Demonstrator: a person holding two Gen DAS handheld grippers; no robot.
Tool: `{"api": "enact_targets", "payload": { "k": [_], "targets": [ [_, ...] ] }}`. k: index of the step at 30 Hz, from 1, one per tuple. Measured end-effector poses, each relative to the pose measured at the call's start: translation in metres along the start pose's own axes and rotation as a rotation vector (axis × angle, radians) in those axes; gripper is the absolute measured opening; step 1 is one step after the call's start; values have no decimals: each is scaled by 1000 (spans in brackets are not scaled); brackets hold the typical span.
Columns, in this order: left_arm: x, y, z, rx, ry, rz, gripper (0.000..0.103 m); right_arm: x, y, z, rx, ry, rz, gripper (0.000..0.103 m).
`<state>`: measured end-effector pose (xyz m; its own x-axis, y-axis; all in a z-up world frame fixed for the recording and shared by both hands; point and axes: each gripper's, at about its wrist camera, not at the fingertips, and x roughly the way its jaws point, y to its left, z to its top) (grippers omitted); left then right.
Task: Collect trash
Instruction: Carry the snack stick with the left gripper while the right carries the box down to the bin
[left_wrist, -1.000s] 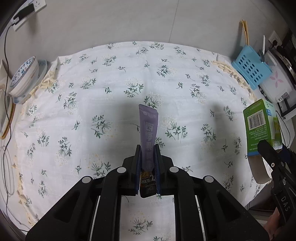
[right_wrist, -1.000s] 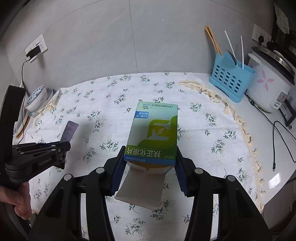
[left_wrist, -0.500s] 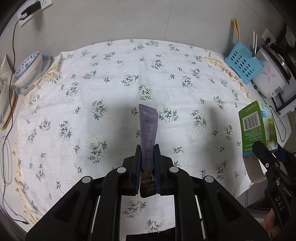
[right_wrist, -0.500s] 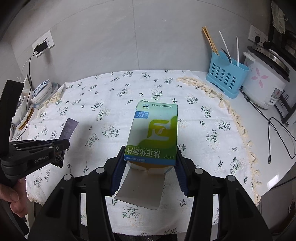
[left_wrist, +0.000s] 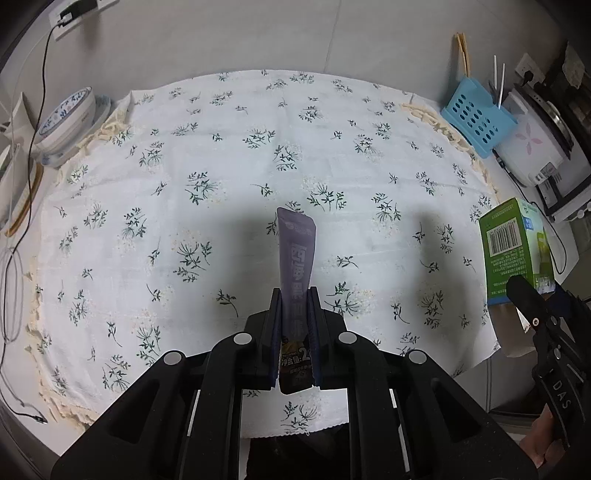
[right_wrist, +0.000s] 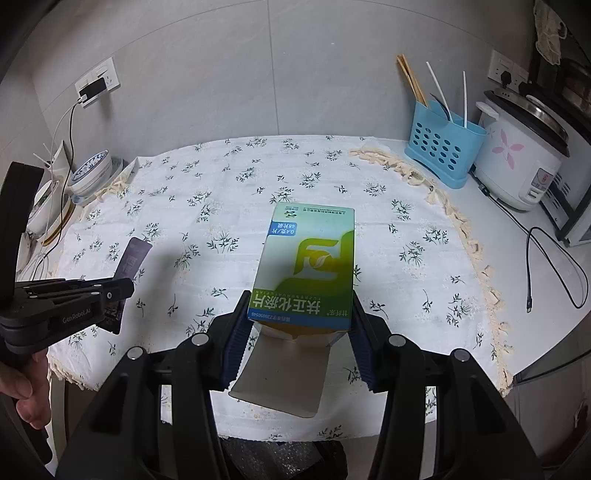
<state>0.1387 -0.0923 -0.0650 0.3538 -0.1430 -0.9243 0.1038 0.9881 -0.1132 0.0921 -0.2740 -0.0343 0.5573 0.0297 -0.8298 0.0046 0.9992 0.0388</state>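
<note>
Left gripper (left_wrist: 294, 295) was pinched nearly closed on a purple sachet (left_wrist: 296, 254), pads squeezing its lower half, top end sticking up past the tips, held over the near part of the floral tablecloth (left_wrist: 221, 155) w/ its shadow dark on the cloth beneath. Right gripper (right_wrist: 299, 314) sat abt half open, blue ridged pads (right_wrist: 236, 339) pressed on both sides of a green medicine box (right_wrist: 308, 262), print upside down, bottom flap hanging open toward the camera. Box was up off the cloth, over the table's near edge. From the left cam that same box showed at far right, barcode side facing in; from the right cam the sachet poked up at far left behind the other claw, a hand (right_wrist: 22, 384) gripping the handle below. Both bits of trash were in the air, well apart from each other. Around: blue-and-white bowls (right_wrist: 90, 171) at the left edge of the cloth, blue utensil caddy (right_wrist: 441, 157) w/ chopsticks and straws at back right, white rice cooker (right_wrist: 517, 162) just beside it, a black cable (right_wrist: 554, 266) looping on the bare counter. Charger (right_wrist: 92, 90) plugged into the wall at left.
</note>
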Motion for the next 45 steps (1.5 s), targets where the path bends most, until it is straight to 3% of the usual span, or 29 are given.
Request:
{"api": "enact_targets", "payload": {
  "k": [16,45],
  "targets": [
    [-29,-15,-42,-20,-19,-17,12,-35,0,-37,-27,-10,38,47],
    [-54,-49,-148,-66,-22,-19,12,-87,-16,-109,-63,3,107,47]
  ]
}}
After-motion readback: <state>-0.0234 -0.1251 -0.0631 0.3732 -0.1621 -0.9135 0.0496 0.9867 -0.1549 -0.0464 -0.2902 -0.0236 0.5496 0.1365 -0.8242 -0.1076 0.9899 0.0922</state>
